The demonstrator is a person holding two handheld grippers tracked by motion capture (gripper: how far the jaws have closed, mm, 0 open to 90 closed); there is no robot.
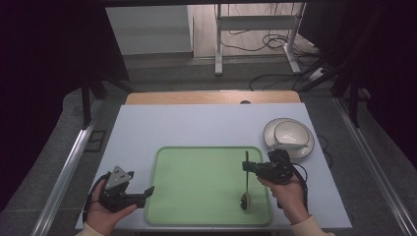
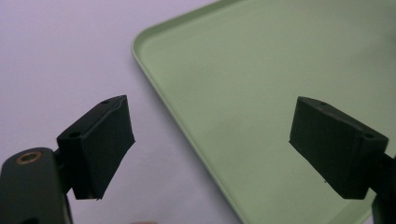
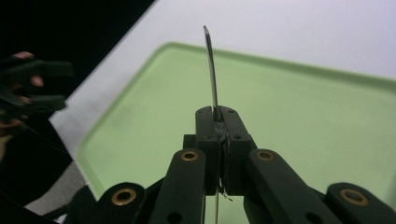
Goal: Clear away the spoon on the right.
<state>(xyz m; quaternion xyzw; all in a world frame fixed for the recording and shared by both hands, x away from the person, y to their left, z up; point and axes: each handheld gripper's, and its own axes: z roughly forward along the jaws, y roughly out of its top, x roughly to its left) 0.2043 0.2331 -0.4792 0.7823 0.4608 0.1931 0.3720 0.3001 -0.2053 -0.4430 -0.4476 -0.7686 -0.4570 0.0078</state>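
The right gripper [image 3: 218, 140] pinches a metal spoon [image 1: 246, 184] mid-handle over the green tray [image 1: 167, 196]. Stiff, light, probably slippery. The left gripper [image 2: 210, 140] has its jaws spread, empty.

The place looks like a lab or recording studio: black curtains [image 1: 44, 73] flank a pale table [image 1: 206, 125], with loose cables [image 1: 268, 42] and a metal desk frame [image 1: 255, 29] on the floor behind.
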